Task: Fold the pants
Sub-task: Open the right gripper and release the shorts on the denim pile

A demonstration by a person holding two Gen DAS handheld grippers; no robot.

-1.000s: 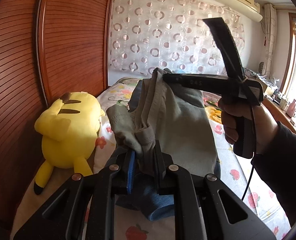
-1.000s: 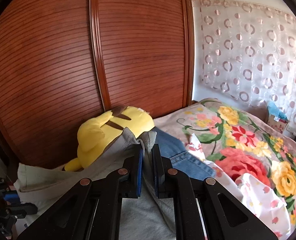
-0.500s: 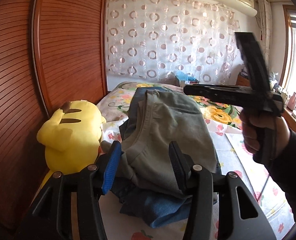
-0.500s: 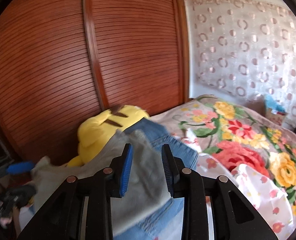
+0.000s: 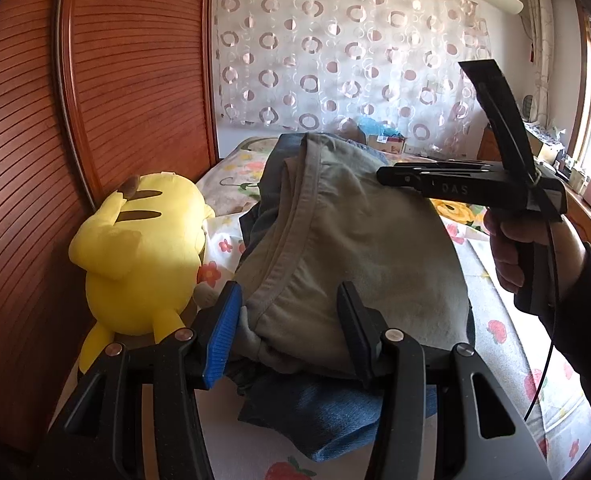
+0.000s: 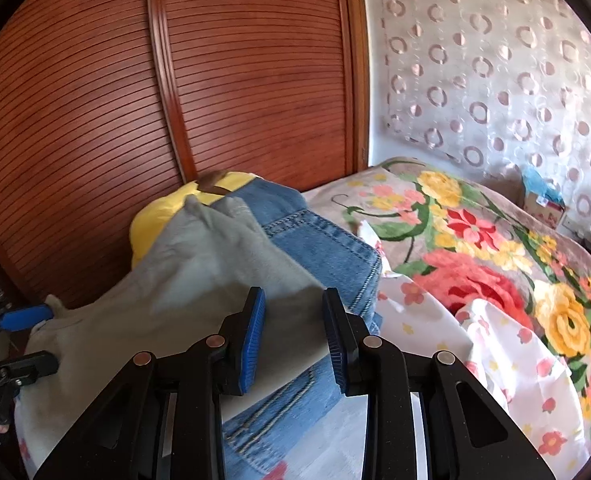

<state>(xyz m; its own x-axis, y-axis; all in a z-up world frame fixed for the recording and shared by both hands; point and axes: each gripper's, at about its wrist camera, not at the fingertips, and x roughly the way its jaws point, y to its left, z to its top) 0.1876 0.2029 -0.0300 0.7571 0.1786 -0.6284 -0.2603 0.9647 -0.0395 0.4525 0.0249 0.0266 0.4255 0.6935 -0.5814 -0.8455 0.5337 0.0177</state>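
The left hand-held gripper [image 5: 291, 320] stands about half open around the near hem of the grey pants [image 5: 355, 240]; its blue pads no longer pinch the cloth, which a second ago was clamped between them. The right hand-held gripper [image 6: 293, 332] is also parted, less widely, with nothing between its fingers, whereas earlier it held a corner. It seems both let go because the fold is finished: the grey pants now lie folded on the blue jeans [image 6: 327, 248] on the bed [image 6: 475, 240], instead of hanging lifted. Beside the pile, against the wooden wardrobe [image 5: 127, 80], sits a yellow plush toy [image 5: 135, 248]
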